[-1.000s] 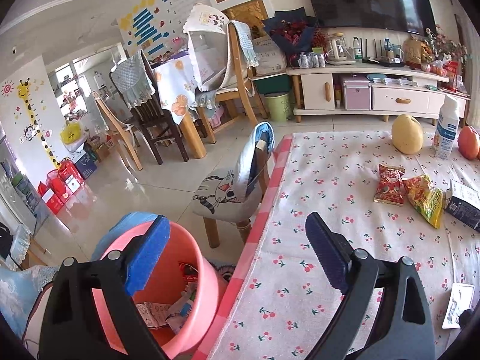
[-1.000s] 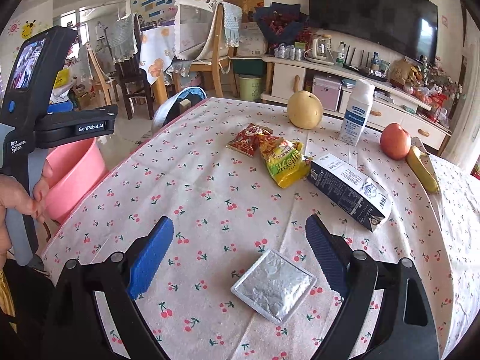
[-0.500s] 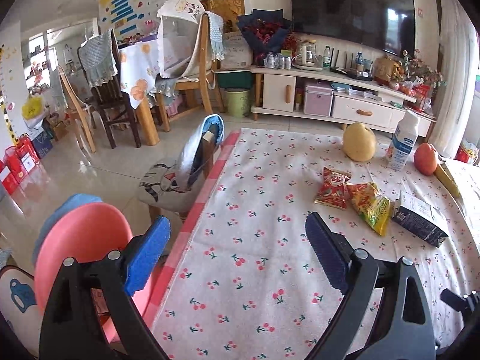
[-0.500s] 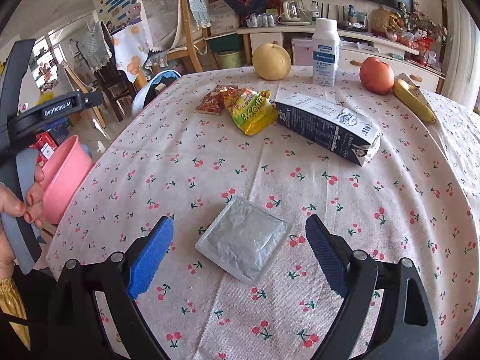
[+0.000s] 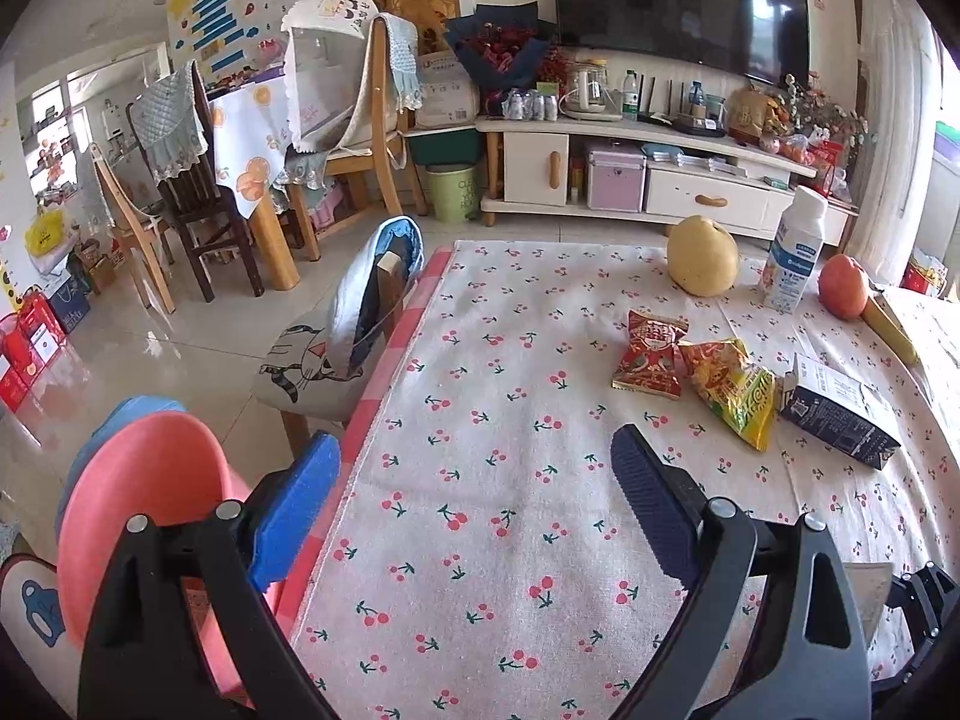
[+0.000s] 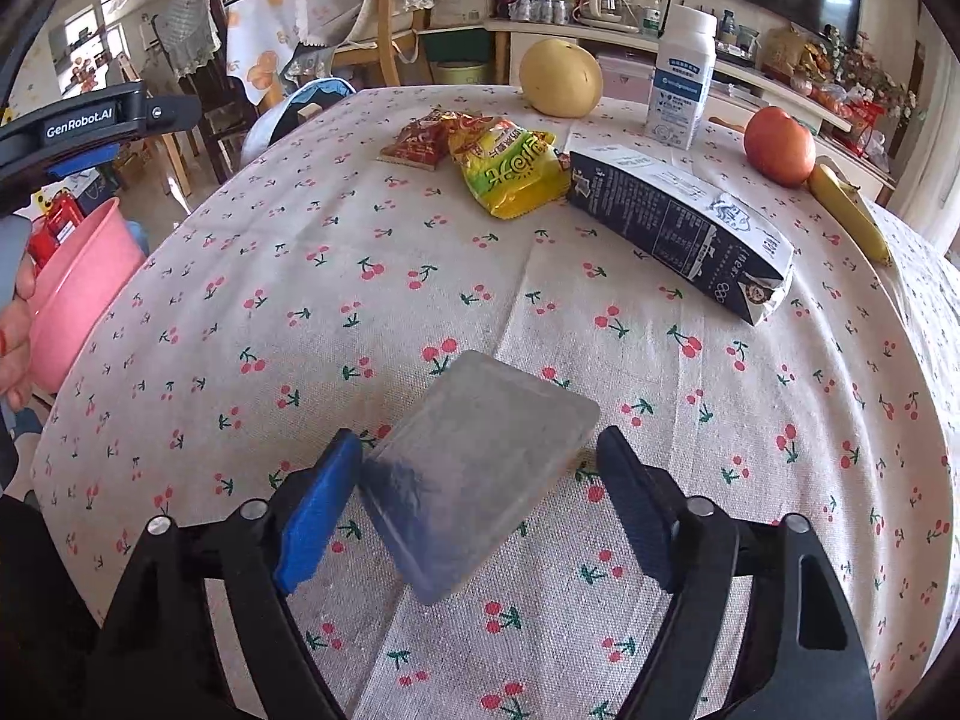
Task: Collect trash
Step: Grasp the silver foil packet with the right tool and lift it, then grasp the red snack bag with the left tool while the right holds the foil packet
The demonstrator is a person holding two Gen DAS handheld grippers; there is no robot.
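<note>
A flat silver foil packet (image 6: 480,468) lies on the cherry-print tablecloth (image 6: 336,300), between the jaws of my right gripper (image 6: 480,450). Those jaws are closing. The left pad is at the packet's corner and a gap shows at the right pad. My left gripper (image 5: 474,450) hangs open and empty over the table's left edge, beside the pink bucket (image 5: 132,492). Farther back lie a red snack wrapper (image 6: 417,141), a yellow wrapper (image 6: 516,171) and a dark carton (image 6: 678,228) on its side.
A pear (image 6: 561,78), a white bottle (image 6: 681,78), an apple (image 6: 777,147) and a banana (image 6: 849,213) sit at the table's far side. A cushioned chair (image 5: 360,324) stands against the left edge. A person's hand (image 6: 15,324) holds the left gripper near the bucket.
My right gripper has come down onto the foil packet and its jaws have narrowed around it. The left wrist view has swung from the bucket's inside toward the table.
</note>
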